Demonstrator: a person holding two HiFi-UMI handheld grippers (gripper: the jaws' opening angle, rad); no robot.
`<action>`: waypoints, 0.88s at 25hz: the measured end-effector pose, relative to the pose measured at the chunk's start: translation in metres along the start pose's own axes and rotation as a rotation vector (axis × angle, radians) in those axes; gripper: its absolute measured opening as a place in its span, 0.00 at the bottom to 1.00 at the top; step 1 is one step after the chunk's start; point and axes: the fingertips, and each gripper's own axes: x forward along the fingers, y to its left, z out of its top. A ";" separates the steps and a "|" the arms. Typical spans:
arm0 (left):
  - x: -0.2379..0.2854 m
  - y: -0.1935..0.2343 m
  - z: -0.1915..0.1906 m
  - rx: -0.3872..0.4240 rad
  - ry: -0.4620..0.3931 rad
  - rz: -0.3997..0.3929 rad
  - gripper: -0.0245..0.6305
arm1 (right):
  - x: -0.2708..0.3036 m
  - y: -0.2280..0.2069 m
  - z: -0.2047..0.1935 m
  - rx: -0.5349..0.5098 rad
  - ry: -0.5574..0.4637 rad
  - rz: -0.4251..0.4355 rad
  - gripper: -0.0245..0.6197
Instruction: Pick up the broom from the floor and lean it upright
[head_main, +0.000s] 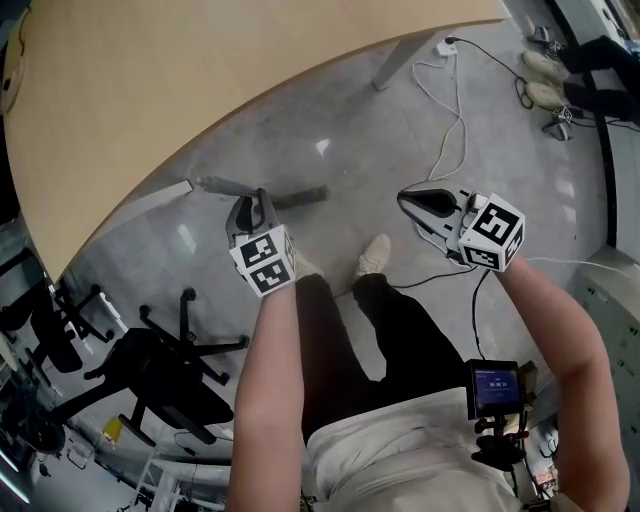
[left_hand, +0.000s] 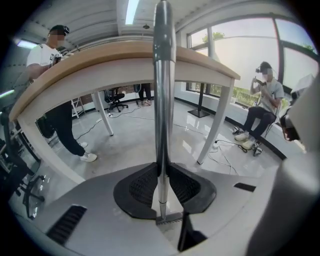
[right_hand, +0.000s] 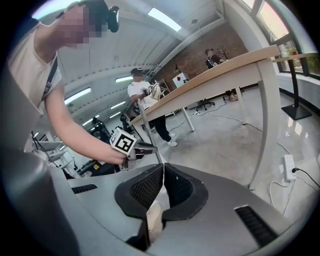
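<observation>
- Forearms are reaching out from the bottom of the head view, each ending in a gripper with a marker cube, above the person's dark trousers and a pale shoe (head_main: 373, 254).
- Left gripper (head_main: 252, 208) is clamping the broom handle (head_main: 215, 185). From above, the handle is showing as a short grey bar hanging over the grey floor (head_main: 400, 130), just beside the curved edge of the wooden table (head_main: 150, 90).
- Left gripper view is showing what the head view cannot: both dark jaws are pressing on a silver pole that is running straight away from the camera. The pole is darkening toward its far end and crossing the table edge.
- Right gripper (head_main: 412, 200) is hovering well apart from the handle, to the right of the person's feet.
- Right gripper view is showing its jaws drawn together with only a thin slit and nothing gripped between them. Beyond them, the other hand's cube and the thin pole are slanting up toward the tabletop.
- No view is showing the broom's head.
- Only the head view is taking in the black office chair (head_main: 150, 375) at lower left.
- Only the gripper views are showing other people: one standing (left_hand: 50, 100) beside the table and one seated (left_hand: 262, 107) by the windows.
</observation>
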 end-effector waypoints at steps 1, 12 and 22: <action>-0.001 0.000 -0.002 -0.009 0.012 0.006 0.15 | 0.001 -0.002 0.001 0.004 -0.004 -0.001 0.07; 0.019 0.004 -0.013 -0.023 0.018 -0.003 0.15 | 0.007 -0.002 0.006 0.007 -0.007 0.000 0.07; 0.042 0.025 0.002 -0.027 0.004 0.033 0.15 | -0.002 -0.010 -0.006 0.018 0.032 -0.016 0.07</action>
